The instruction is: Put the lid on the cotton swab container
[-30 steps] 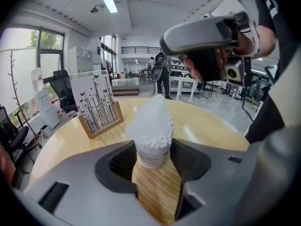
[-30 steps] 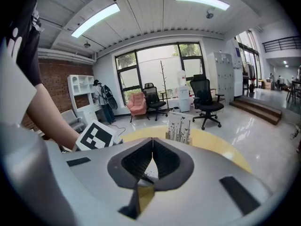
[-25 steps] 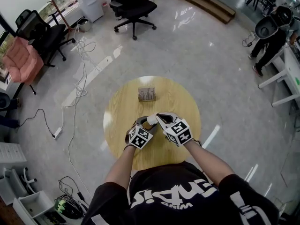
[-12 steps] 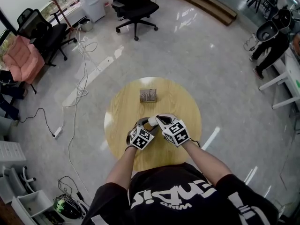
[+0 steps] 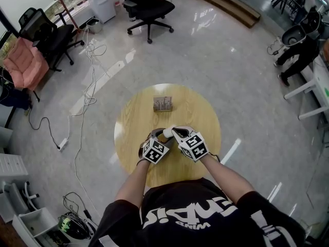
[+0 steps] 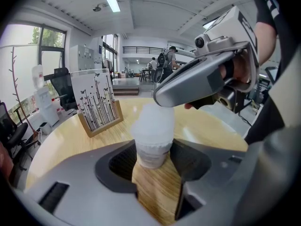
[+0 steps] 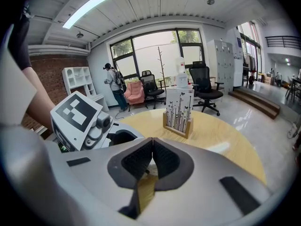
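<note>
The cotton swab container [image 6: 151, 150], a small white tub, stands on the round wooden table [image 5: 198, 112]. My left gripper [image 6: 153, 160] is shut on its sides. A frosted lid [image 6: 153, 120] sits over the tub's top. My right gripper [image 6: 202, 81] hovers right above the lid with its jaws shut; the pads meet and hold nothing that I can see. In the head view both grippers meet at the table's near middle, left gripper [image 5: 159, 136] beside right gripper [image 5: 172, 132], with the white container [image 5: 167, 133] between their tips. The right gripper view [image 7: 151, 157] shows only a pale sliver under the closed pads.
A wooden card holder with printed cards [image 5: 162, 104] stands at the table's far side, well beyond the grippers. Office chairs [image 5: 146, 6], cables [image 5: 85, 102] and a pink armchair [image 5: 23, 66] lie on the floor around the table. A person [image 5: 300, 45] stands far right.
The right gripper has sunk slightly onto the top of the container. The left gripper and the container have stayed in place.
</note>
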Demonstrator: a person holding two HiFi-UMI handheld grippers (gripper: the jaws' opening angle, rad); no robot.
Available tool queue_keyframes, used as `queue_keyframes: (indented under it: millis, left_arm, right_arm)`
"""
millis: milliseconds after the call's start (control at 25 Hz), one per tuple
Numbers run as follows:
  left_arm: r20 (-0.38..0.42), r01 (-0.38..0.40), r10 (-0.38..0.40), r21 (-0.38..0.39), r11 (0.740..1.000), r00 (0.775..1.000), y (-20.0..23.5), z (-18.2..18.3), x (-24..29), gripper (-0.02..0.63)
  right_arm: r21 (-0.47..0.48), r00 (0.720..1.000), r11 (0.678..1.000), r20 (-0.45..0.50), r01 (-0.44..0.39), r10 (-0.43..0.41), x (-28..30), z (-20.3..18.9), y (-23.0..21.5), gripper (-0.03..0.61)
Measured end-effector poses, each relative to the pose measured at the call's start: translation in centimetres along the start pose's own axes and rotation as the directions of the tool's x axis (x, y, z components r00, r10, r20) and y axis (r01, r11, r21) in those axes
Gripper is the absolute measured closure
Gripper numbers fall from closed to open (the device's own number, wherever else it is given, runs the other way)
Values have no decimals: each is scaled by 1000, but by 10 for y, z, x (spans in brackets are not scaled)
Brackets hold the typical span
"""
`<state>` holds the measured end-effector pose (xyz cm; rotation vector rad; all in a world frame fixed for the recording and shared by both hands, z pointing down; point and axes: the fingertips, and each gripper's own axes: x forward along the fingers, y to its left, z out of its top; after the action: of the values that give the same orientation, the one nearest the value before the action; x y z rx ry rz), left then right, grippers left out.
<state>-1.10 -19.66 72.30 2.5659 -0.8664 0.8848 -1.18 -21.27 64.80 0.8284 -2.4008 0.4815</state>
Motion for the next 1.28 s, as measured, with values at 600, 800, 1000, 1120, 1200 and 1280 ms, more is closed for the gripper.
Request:
queue_keyframes:
  millis: [600, 800, 1000, 1120, 1200, 1280]
  left_arm:
    - [0, 0, 0, -9, 1000, 1000, 0, -1, 1, 383]
    - [2, 2, -2, -17, 1000, 1000, -1, 0, 0, 383]
    - [0, 0, 0, -24, 1000, 1000, 0, -2, 2, 383]
    - [-6, 0, 0, -32, 999, 1000, 0, -2, 2, 382]
    - [-12, -3, 3, -35, 999, 1000, -1, -3, 2, 382]
    - [-7, -9, 9, -37, 999, 1000, -2, -4, 2, 382]
  right_arm:
    - [16, 1000, 1000, 23, -11, 10, 0, -8, -1, 577]
    - [19, 999, 1000, 45, -21, 20, -2, -9, 0, 577]
    - [27, 998, 999, 61, -27, 25, 0, -9, -1, 577]
    - [80, 997, 996, 73, -38, 32, 0, -9, -2, 577]
    - [95, 997, 994, 74, -45, 38, -1, -9, -2, 577]
    - [94, 996, 994, 72, -50, 44, -1, -11, -2, 577]
